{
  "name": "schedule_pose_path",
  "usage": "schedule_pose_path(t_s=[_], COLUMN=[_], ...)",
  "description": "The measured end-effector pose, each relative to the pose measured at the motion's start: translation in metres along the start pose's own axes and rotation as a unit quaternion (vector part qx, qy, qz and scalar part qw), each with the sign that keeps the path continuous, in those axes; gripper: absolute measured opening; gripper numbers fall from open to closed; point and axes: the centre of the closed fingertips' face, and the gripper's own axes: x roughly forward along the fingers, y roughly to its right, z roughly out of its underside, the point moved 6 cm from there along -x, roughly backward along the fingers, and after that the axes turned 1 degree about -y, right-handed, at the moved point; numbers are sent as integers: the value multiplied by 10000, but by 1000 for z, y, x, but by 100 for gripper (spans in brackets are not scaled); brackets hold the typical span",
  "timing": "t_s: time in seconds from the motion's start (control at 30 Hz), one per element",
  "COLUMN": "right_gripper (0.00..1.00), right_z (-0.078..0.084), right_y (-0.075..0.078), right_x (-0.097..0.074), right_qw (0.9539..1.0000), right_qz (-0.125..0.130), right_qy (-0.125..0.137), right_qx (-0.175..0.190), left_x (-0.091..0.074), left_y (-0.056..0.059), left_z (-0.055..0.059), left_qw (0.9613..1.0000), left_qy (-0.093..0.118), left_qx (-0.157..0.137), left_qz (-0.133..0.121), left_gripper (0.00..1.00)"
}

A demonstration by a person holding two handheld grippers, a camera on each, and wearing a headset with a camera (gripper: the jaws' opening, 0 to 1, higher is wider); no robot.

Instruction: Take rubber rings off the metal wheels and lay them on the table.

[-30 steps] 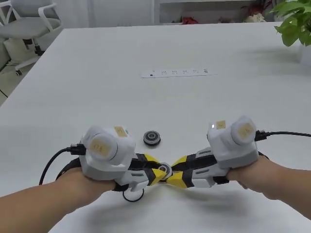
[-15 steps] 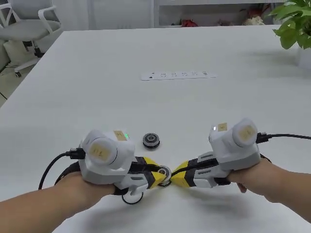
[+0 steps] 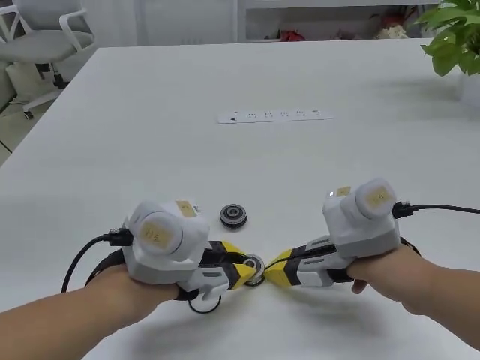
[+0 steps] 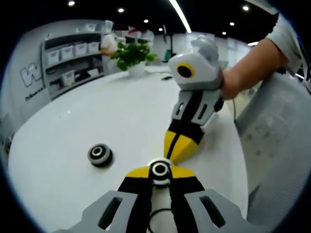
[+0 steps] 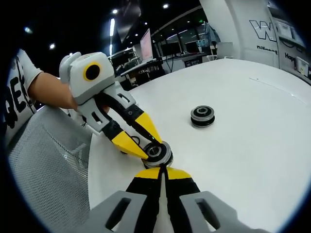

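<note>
My left gripper (image 3: 251,271) (image 4: 160,172) is shut on a small metal wheel (image 3: 253,265) (image 4: 160,170) (image 5: 159,152), held just above the table. The wheel's black rubber ring (image 5: 166,159) runs around its rim. My right gripper (image 3: 268,274) (image 5: 163,171) comes in from the opposite side, its jaws shut and pinching at that ring on the wheel's near edge. A second wheel (image 3: 233,215) (image 4: 100,155) (image 5: 202,115) with its ring on lies flat on the table beyond the grippers. One loose black ring (image 3: 201,304) lies on the table under my left gripper.
The white table (image 3: 247,165) stretches wide and bare beyond the wheels. A white power strip (image 3: 274,115) lies at mid-table. A potted plant (image 3: 454,34) stands at the far right corner, and an office chair (image 3: 45,37) at the far left.
Both grippers have sunk slightly toward the table with the wheel between them. The right gripper's yellow jaws look closer together at the wheel's rim than one second ago.
</note>
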Motion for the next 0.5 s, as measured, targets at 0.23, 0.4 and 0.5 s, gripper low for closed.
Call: schedule_pose_path(t_s=[0.23,0.4,0.5], right_gripper=[0,0,0], right_z=[0,2,2], right_y=[1,2,4], right_x=[0,-1,-3], right_qw=[9998,9965,9946], right_qz=[19,-61,-82], right_qy=[10,85,146], right_qx=[181,833,1028], left_x=[0,-1,-1], left_y=[0,1,2], left_z=[0,1,1], left_qw=[10000,10000,9999], left_qy=[-5,-19,-28], left_qx=[23,71,111], left_qz=[-21,-12,-12], left_gripper=[13,13,13])
